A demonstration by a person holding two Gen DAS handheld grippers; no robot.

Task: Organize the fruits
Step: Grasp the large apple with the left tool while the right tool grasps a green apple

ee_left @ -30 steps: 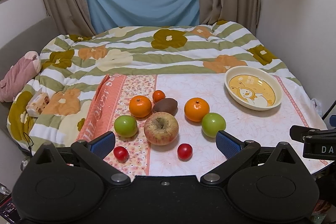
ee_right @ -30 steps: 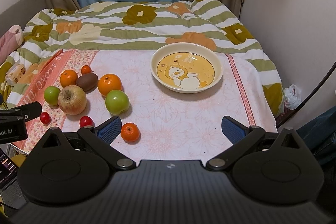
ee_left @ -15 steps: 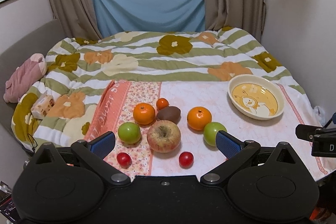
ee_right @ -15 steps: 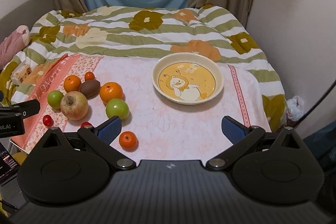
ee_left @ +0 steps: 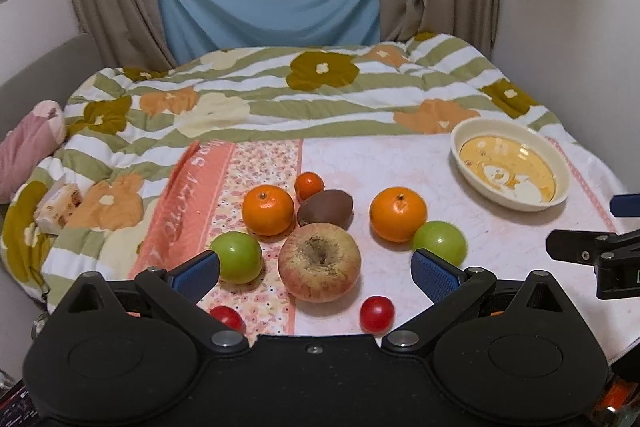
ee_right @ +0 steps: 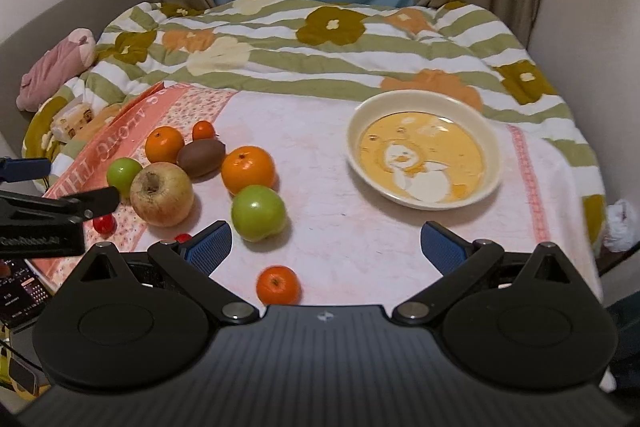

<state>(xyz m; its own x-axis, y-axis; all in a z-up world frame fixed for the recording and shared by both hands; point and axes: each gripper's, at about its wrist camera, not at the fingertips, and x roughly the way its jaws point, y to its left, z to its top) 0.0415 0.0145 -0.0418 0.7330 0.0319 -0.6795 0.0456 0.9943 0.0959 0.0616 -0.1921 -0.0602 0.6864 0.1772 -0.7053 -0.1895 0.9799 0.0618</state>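
Observation:
Fruits lie on a pink floral cloth (ee_left: 380, 163) on the bed: a large apple (ee_left: 319, 262), two green apples (ee_left: 237, 257) (ee_left: 440, 241), two oranges (ee_left: 268, 210) (ee_left: 398, 213), a kiwi (ee_left: 325, 207), a small tangerine (ee_left: 309, 185) and two cherry tomatoes (ee_left: 376, 313) (ee_left: 227, 317). Another small tangerine (ee_right: 278, 284) lies near the front edge. An empty cream bowl (ee_right: 424, 155) with a yellow cartoon bottom stands at the right. My left gripper (ee_left: 316, 273) is open, just before the large apple. My right gripper (ee_right: 326, 247) is open above the cloth.
A striped flowered quilt (ee_left: 320, 87) covers the bed behind the cloth. A pink plush (ee_left: 28, 143) and a tissue pack (ee_left: 58, 203) lie at the left. Walls and curtains close the back and right. A phone-like screen (ee_right: 22, 291) sits low left.
Both grippers have tilted up and moved forward toward the bed; the fruits and bowl appear larger and nearer. Both stay open, and nothing on the cloth has moved.

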